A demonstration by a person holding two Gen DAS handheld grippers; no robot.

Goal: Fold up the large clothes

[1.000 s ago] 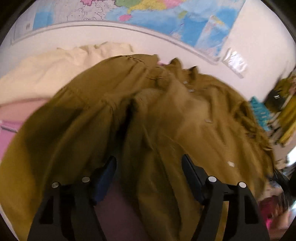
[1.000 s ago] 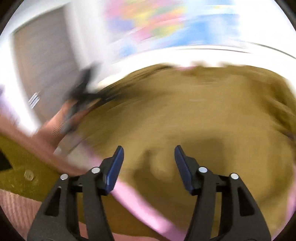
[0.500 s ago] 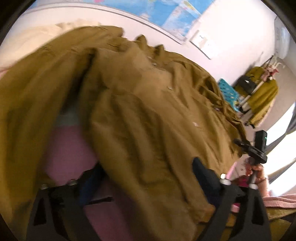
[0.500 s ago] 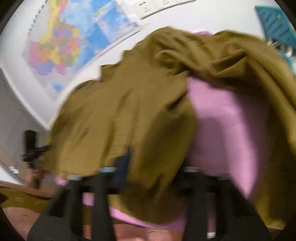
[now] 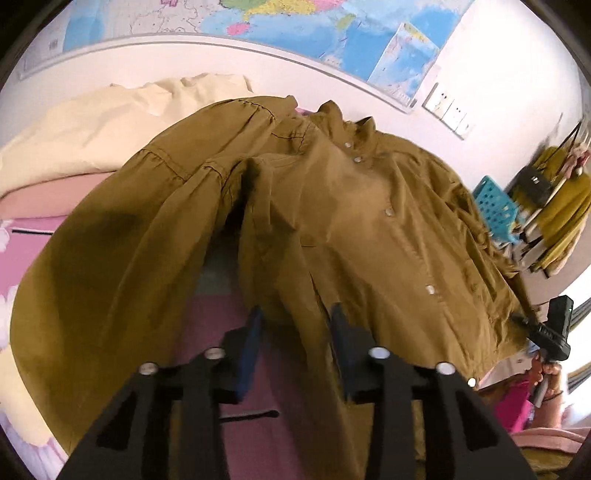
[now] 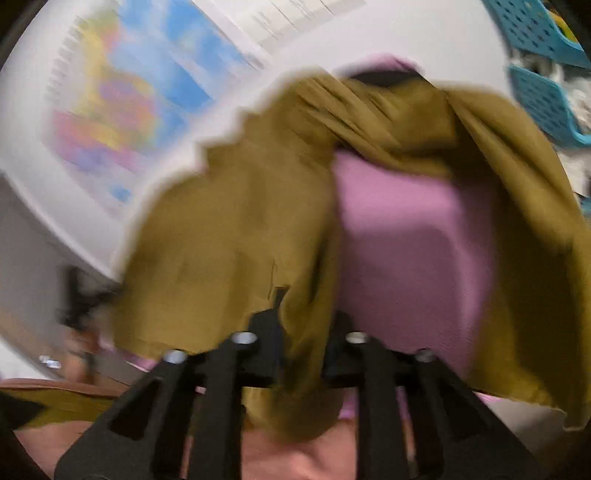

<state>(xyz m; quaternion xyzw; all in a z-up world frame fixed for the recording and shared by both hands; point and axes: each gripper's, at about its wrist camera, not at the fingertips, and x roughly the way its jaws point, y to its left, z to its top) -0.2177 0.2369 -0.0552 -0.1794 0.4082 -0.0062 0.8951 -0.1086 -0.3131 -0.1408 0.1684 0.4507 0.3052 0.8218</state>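
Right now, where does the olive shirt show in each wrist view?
Left wrist: the olive shirt fills the middle, button front up, its hem between the pads of the left hand-held gripper.
Right wrist: the shirt is bunched at centre and left, blurred.
Shared landmark: the wall map.

My left gripper shows black plastic arms with triangular cut-outs, four silver screw heads across the lower frame, and blue pads on its fingers. My right gripper, lower centre and blurred, has the same black arms and silver screws.
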